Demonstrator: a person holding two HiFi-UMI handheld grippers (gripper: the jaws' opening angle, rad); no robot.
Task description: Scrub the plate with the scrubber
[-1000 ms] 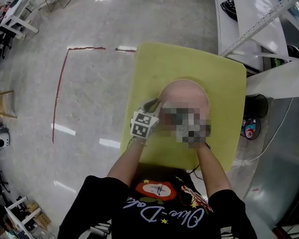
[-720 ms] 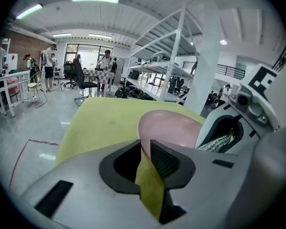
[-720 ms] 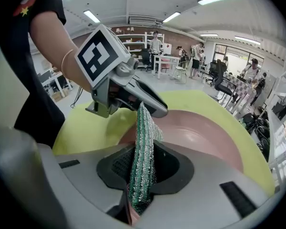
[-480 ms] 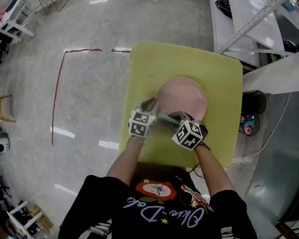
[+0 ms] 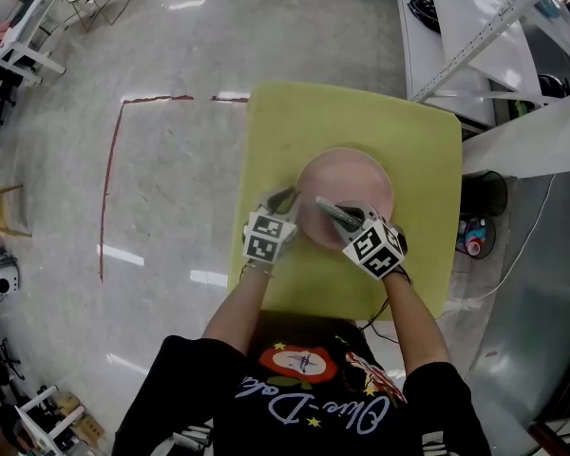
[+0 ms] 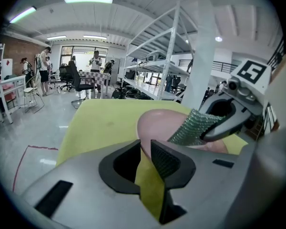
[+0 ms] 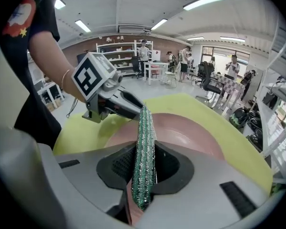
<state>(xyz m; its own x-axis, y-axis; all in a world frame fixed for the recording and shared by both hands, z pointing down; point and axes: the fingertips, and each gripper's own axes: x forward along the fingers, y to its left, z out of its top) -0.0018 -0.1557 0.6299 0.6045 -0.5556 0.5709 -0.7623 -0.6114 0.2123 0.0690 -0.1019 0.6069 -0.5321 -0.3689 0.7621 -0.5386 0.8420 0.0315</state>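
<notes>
Pink round plate (image 5: 361,180), rim clamped by left tongs (image 6: 146,151) for steadiness; right tongs (image 7: 144,162) pinch green mesh scrubber (image 7: 144,128) edge-on.

Item count: work surface, tools, surroundings.

Table (image 5: 342,122): one, yellow-green. Plate (image 5: 356,180): one, pink, the only dish on that surface. Scrubber (image 7: 144,147): one, green and glittering. Grippers: two, the left gripper (image 6: 144,156) and the right gripper (image 7: 144,168). Marker cubes: two, one per gripper, left (image 5: 271,236) and right (image 5: 375,248). Operator: one, with two bare forearms (image 5: 242,302) in the head view. Red tape (image 5: 112,174) on the floor: two pieces, one long angled run and one short strip beyond a gap. Bystanders (image 6: 44,63) in the far hall: at least three standing; the small figures behind them cannot be counted for certain.
</notes>
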